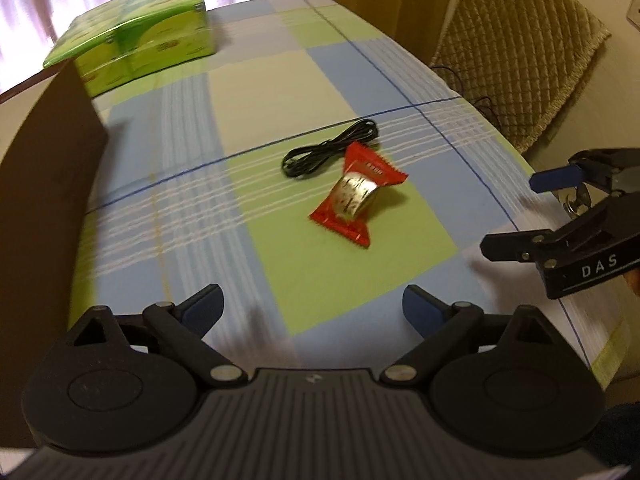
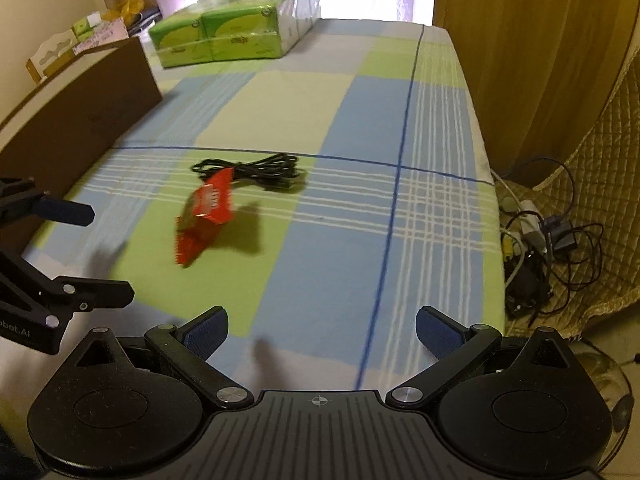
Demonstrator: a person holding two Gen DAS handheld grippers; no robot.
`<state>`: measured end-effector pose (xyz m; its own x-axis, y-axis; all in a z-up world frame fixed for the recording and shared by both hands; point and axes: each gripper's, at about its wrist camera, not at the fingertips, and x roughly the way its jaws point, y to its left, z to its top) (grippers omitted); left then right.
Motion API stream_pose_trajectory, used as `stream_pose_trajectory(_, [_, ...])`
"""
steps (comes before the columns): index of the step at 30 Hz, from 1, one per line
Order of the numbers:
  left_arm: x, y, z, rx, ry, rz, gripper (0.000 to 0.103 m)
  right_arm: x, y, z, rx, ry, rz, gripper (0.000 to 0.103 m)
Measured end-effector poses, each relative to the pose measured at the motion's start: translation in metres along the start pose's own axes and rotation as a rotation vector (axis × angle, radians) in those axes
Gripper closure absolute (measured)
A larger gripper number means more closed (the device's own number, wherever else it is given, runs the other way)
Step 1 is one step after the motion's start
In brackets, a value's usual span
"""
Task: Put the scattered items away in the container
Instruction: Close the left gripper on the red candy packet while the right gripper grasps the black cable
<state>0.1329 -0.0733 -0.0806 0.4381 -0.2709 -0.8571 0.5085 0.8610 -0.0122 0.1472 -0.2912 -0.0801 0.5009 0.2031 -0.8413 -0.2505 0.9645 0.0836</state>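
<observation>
Nearest the lens in the left wrist view: left gripper [image 1: 314,312], jaws spread wide, nothing between the blue pads [image 1: 204,306], hung over the checked cloth [image 1: 256,92]. Same in the right wrist view: right gripper [image 2: 322,334], released, blue pads [image 2: 438,334] well apart, empty, above the cloth [image 2: 360,92].

Taking the red packet [image 1: 358,194] as landmark:
- Lies on a green square near the middle of the cloth, crumpled, a shiny silver band across its waist; ahead of the left gripper, clear of both pads. In the right wrist view, packet [image 2: 204,214] blurred, ahead and to the left of the right gripper.
- Just behind it, a coiled black cable [image 1: 328,152], one end of the packet overlapping or touching the coil; cannot tell which. Seen also from the right [image 2: 256,170].
- Left of it, well apart, a dark brown box [image 1: 48,184] standing at the cloth's edge; only its outer wall visible, inside hidden. Same wall in the right wrist view [image 2: 80,108].
- Far behind it, beyond the box's far end, a green wrapped pack [image 1: 140,40] by the curtain; from the right [image 2: 236,38].
- Right of it, at the frame's edge, the right gripper's fingers [image 1: 516,246] reaching in above the cloth's right side, marked "DAS".
- Off the cloth's right edge, a quilted cover [image 1: 516,48] and, in the right wrist view, tangled wires [image 2: 540,240] on the floor.
</observation>
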Motion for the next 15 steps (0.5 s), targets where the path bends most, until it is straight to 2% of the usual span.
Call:
stream_pose_trajectory(9, [0.038, -0.013, 0.031, 0.127, -0.010, -0.036, 0.012, 0.016, -0.019, 0.013, 0.010, 0.014, 0.006, 0.000])
stream_pose_trajectory(15, [0.056, -0.021, 0.050, 0.196, -0.037, -0.068, 0.023, 0.019, -0.025, 0.021, 0.007, 0.005, 0.010, 0.000])
